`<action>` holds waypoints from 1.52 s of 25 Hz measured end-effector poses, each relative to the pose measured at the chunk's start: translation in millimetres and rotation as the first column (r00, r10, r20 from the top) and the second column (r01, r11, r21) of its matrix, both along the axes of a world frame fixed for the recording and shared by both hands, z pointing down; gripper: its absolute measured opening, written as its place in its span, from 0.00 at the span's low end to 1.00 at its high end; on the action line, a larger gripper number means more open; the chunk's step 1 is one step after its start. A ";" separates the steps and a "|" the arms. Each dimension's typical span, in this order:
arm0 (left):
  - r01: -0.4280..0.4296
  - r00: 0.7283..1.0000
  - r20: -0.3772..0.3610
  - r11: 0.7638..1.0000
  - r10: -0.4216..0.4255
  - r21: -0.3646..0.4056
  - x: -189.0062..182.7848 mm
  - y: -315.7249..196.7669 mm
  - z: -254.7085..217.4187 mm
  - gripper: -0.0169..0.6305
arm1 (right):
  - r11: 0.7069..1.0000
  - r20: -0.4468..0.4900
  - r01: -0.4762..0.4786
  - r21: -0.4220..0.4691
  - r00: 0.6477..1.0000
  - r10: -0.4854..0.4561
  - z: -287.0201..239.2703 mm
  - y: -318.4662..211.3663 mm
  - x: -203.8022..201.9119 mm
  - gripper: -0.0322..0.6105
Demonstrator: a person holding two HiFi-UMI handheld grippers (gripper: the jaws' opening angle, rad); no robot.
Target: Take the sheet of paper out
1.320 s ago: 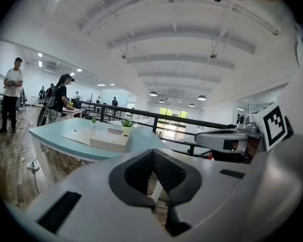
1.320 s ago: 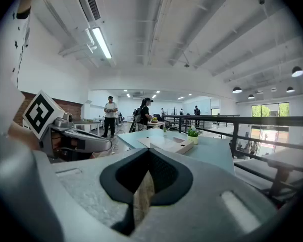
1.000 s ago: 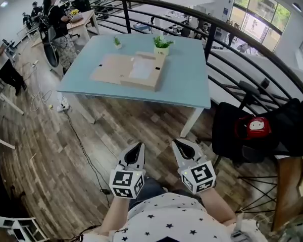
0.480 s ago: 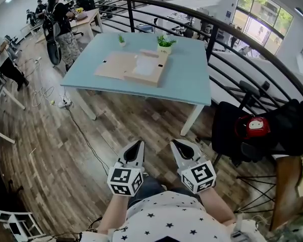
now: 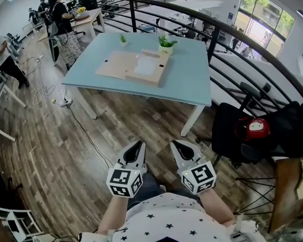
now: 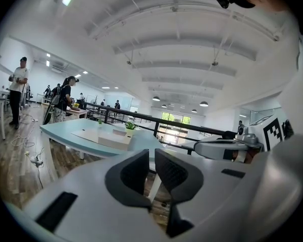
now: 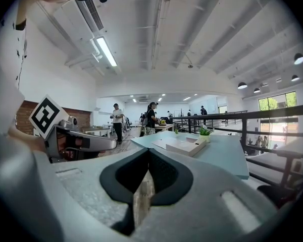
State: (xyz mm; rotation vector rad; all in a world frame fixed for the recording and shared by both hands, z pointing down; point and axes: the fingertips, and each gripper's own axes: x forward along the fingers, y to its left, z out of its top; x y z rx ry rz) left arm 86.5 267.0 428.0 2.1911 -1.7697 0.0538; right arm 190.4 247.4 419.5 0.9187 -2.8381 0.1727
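The person's grey-and-white left gripper (image 5: 137, 145), held low before the body beside the matching right gripper (image 5: 176, 144), has just been opening its black-padded jaws slightly with nothing between them, while the right's jaws are closed together.

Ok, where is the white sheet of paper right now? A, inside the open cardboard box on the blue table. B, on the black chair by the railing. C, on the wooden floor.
A: in the head view the sheet of paper lies flat inside the open cardboard box, which sits on the blue table beside a small potted plant.
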 end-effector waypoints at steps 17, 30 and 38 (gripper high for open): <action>-0.004 1.000 0.006 1.000 0.004 0.001 -34.8 -80.5 5.2 0.19 | 0.999 0.002 0.019 -0.032 1.000 -0.019 11.8 -85.7 -37.6 0.22; -0.036 0.999 -0.004 0.999 0.036 -0.003 -96.0 -184.8 -11.4 0.21 | 0.998 -0.017 0.027 -0.048 0.999 -0.028 -4.2 -182.6 -106.6 0.34; -0.027 1.000 -0.005 1.000 0.027 -0.012 -145.3 -233.6 -14.5 0.22 | 0.999 0.000 0.034 -0.024 0.999 -0.034 -13.2 -232.6 -159.6 0.35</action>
